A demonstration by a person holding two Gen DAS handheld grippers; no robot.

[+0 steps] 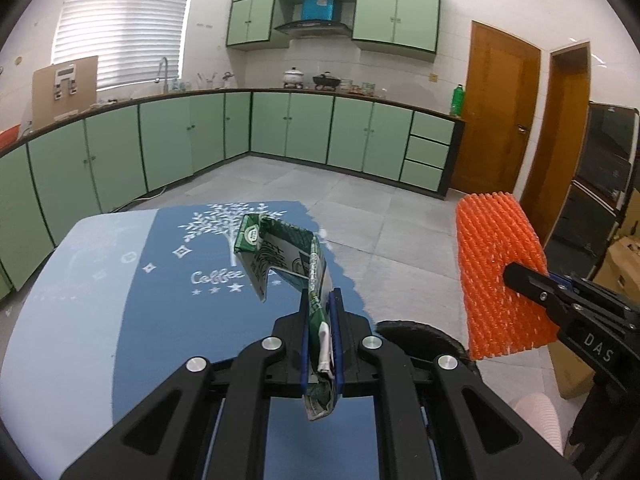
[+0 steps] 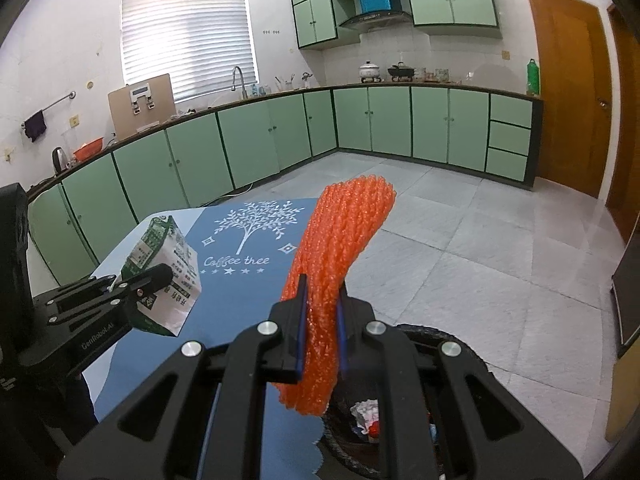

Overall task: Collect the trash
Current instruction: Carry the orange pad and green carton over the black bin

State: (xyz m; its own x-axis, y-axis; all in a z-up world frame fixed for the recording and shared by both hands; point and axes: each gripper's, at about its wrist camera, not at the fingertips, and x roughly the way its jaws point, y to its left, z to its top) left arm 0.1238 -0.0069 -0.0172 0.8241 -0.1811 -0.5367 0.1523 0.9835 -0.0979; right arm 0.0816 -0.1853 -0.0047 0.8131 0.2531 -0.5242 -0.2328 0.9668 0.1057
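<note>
My left gripper (image 1: 322,304) is shut on a crumpled green and white drink carton (image 1: 280,252), held above the blue table mat (image 1: 180,320). The carton also shows in the right wrist view (image 2: 168,276), with the left gripper (image 2: 160,276) on it. My right gripper (image 2: 322,300) is shut on an orange foam fruit net (image 2: 340,248), held up over the table's right edge. The net shows in the left wrist view (image 1: 500,272) with the right gripper (image 1: 516,276) clamped on its side. A dark trash bin (image 2: 400,420) lies below the right gripper, with crumpled paper inside.
The blue "Coffee tree" mat covers a table (image 2: 240,280) in front of me. Green kitchen cabinets (image 1: 200,140) line the far walls. Wooden doors (image 1: 496,112) stand at the right. A cardboard box (image 1: 624,264) and a dark appliance (image 1: 600,176) are at the far right. The bin's rim (image 1: 420,332) sits beside the table.
</note>
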